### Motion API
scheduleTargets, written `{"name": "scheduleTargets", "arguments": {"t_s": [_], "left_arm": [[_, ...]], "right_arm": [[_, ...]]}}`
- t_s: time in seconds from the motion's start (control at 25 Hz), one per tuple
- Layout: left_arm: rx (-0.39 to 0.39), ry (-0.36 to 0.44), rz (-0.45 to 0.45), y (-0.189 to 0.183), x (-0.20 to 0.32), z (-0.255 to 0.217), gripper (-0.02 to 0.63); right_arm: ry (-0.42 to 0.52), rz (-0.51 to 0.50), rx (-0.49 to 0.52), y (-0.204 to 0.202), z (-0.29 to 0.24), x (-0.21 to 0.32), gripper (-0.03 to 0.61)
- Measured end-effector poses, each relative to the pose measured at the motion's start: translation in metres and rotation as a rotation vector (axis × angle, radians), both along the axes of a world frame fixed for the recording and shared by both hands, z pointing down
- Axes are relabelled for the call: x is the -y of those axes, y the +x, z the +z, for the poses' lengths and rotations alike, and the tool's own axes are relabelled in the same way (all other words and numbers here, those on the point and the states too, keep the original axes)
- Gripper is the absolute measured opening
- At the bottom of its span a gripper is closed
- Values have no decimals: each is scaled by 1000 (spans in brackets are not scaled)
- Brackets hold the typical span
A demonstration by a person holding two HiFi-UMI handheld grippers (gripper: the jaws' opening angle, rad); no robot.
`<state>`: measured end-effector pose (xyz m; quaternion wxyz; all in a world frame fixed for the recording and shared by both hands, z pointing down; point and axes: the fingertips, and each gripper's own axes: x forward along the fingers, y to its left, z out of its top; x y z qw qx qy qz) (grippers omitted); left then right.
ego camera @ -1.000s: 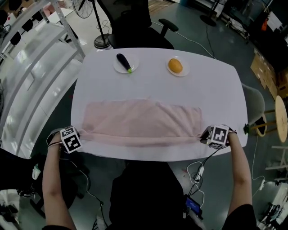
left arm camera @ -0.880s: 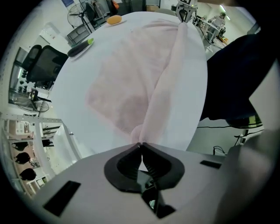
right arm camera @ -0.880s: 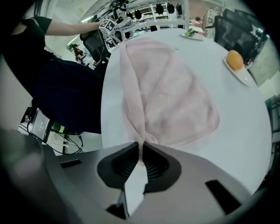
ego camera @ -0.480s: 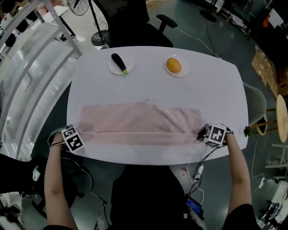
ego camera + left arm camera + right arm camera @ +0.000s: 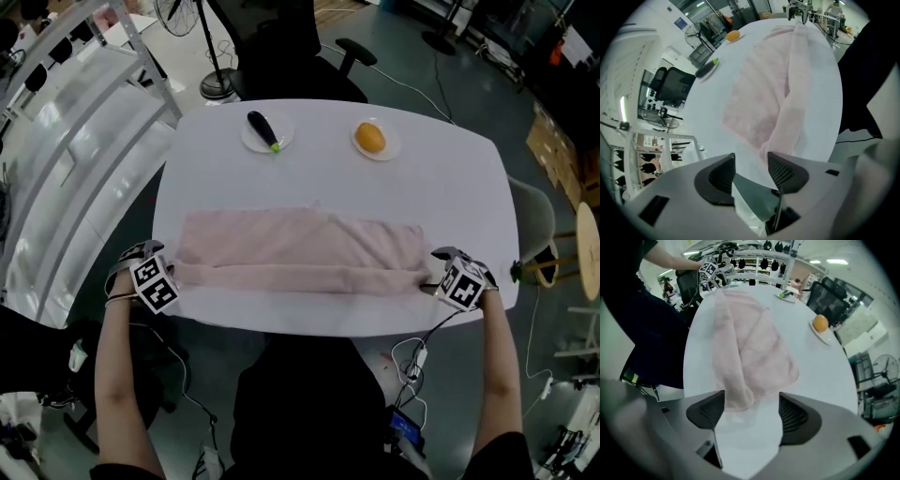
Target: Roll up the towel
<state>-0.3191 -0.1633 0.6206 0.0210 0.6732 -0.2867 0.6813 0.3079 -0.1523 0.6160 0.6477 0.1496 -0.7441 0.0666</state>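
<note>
On the table (image 5: pixel 328 178), left hand-held gripper (image 5: pixel 751 161) and right hand-held gripper (image 5: pixel 752 401) are opening around the towel (image 5: pixel 300 248).

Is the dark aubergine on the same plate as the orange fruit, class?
No, the aubergine lies on its own plate, and the orange fruit sits on a separate plate beside it.

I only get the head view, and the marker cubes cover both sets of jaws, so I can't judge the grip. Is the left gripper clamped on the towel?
Observer: No. The left gripper view shows the left gripper with jaws apart and opening; the rolled end of the towel lies at the tips, unclamped.
Operator: And the right one?
Observer: The right gripper is opening as well; the towel's rolled end sits beside one pad, with a clear gap to the other.
</note>
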Motion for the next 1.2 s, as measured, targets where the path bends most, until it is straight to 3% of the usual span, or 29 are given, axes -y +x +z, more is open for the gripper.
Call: {"name": "scheduleTargets", "arguments": {"t_s": [0.24,0.48,0.68,0.84,1.04,1.2], "left_arm": [[-48,174,18,-9,4,-48,256],[-92,198,94,10,-27,-58,258],[-160,182,87,30,-60,-40,258],[-180,169,31,30,-75,-18,257],[-105,152,16,20,-74,8,192],[-93,137,1,26,-69,19,189]], "right_arm": [[175,138,-11,16,-39,5,442],[247,113,-7,1,-53,-23,437],[299,96,21,-23,-49,-47,414],[316,102,26,-30,-31,-65,361],[346,112,-14,-23,-2,-63,239],[339,72,-67,-16,16,-60,175]]}}
